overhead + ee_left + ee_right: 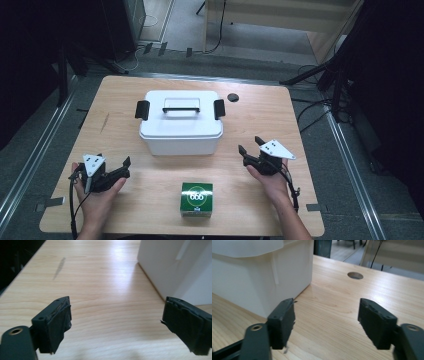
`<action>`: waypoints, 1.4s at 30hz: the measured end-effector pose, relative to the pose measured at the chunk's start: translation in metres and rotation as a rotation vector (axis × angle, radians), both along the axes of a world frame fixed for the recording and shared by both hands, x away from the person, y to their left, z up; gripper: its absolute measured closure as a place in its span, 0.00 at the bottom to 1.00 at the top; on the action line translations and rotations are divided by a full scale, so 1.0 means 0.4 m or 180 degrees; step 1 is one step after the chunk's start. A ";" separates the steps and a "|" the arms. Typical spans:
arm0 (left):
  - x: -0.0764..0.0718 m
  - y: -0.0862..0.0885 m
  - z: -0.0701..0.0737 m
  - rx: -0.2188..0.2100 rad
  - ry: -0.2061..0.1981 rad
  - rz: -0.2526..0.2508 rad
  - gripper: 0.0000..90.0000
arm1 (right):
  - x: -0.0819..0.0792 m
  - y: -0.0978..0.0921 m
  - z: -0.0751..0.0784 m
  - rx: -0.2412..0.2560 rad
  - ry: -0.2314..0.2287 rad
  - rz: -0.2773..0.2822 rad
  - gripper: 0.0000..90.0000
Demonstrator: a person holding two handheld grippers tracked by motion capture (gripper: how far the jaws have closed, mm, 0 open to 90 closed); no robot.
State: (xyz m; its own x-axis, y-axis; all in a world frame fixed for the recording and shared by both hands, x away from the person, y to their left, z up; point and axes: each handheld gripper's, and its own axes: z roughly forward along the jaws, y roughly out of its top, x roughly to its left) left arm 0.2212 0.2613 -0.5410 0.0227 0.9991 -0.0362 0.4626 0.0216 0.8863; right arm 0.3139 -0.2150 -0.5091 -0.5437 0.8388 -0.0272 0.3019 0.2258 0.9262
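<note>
1. On table centre: white lidded bin, latches shut; green box near front edge.
2. L gripper & R gripper flank bin, jaws spread, empty; prob. poised for latches.

On the surface a lidded container stands at the middle, toward the far side. A small box lies nearer the person's edge, in front of the container and apart from it. A round hole in the surface sits just behind the container's right end. The left gripper rests left of the box and in front of the container's left corner; the right gripper sits right of the container's near corner, right of and behind the box.
</note>
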 end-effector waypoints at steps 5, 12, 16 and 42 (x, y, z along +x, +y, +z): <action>-0.007 0.031 -0.006 0.0011 0.0020 0.0080 0.01 | 0.018 -0.034 0.038 -0.0114 0.0155 0.0147 0.19; -0.008 0.029 -0.012 -0.0015 0.0022 0.0094 0.01 | 0.048 -0.048 0.116 -0.0485 0.0188 0.0415 0.16; -0.008 0.033 -0.014 -0.0033 0.0006 0.0086 0.01 | 0.072 -0.046 0.158 -0.0604 0.0200 0.0524 0.16; -0.008 0.016 -0.023 0.0145 -0.0041 0.0122 0.01 | 0.145 0.042 0.297 -0.1133 0.0560 0.1390 0.17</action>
State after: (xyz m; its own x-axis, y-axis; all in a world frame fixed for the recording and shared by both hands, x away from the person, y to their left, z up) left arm 0.2179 0.2676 -0.5503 -0.0155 0.9998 0.0093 0.4507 -0.0013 0.8926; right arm 0.3721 -0.1984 -0.3901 -0.8585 0.4921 -0.1442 0.2534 0.6516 0.7150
